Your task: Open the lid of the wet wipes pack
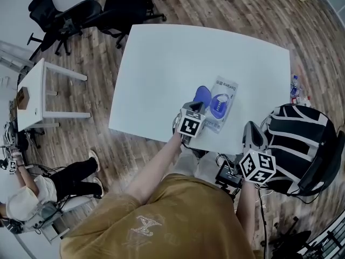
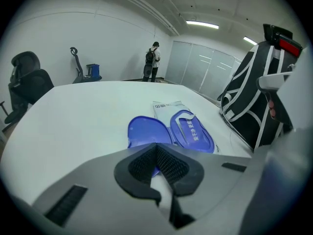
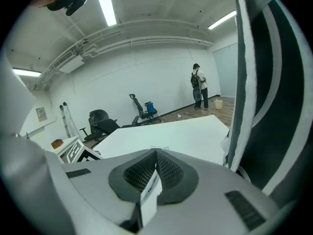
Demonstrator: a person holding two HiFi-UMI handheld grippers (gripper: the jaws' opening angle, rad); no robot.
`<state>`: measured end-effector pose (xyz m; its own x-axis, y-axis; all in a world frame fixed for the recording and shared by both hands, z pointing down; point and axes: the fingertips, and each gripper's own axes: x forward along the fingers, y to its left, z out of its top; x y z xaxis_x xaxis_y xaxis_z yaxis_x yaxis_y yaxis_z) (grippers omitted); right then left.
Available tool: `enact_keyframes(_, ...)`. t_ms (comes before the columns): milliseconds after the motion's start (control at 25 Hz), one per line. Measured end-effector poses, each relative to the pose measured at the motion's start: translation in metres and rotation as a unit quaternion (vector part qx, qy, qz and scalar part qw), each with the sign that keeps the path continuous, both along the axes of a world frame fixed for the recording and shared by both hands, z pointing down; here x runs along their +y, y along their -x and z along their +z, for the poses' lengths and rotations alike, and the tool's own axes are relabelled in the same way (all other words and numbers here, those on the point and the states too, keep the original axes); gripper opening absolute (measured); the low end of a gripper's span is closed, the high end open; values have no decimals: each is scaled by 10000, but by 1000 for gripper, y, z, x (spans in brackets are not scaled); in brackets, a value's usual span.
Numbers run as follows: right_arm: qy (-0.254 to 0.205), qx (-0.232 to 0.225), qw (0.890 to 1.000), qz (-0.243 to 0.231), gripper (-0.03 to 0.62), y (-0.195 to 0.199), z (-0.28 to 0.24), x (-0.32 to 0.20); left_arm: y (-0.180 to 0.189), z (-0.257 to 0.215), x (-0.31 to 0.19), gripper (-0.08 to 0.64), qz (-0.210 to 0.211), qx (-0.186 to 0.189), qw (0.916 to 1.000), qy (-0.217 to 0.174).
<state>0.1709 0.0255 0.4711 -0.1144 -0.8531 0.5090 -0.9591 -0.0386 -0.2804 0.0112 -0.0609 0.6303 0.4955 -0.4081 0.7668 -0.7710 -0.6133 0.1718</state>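
The wet wipes pack (image 1: 225, 93) lies near the front edge of the white table (image 1: 178, 58). Its blue lid (image 1: 202, 94) is swung fully open and lies flat to the pack's left. In the left gripper view the lid (image 2: 145, 129) and the pack (image 2: 191, 131) sit just past my left gripper (image 2: 156, 148), whose jaws are shut with nothing from the pack between them. My left gripper (image 1: 197, 106) hovers at the lid's near edge; I cannot tell whether it touches. My right gripper (image 1: 249, 125) is off the table's front right corner, shut and empty (image 3: 156, 153).
A black-and-white chair (image 1: 304, 144) stands right beside the right gripper and fills that side of its view (image 3: 274, 106). Black office chairs (image 1: 81, 12) stand beyond the table, a small white side table (image 1: 38, 90) at the left. A person (image 2: 153, 62) stands by the far wall.
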Motion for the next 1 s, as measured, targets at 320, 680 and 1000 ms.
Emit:
enact_keyframes(320,-496,423,9979,-58,10,-1,-26,-22,2,-33,-10,7,-64,336,9984,-441)
enact_keyframes(680,-1377,789,9859,532,11,-20,-67,-32,18,-111,-20,6,-559,976,9835,-1418)
enact_keyframes(1000,-2223,1565,9597,709,11,-29,-125,-24,36,-224,-7,6,-820,2028,9473,-2339)
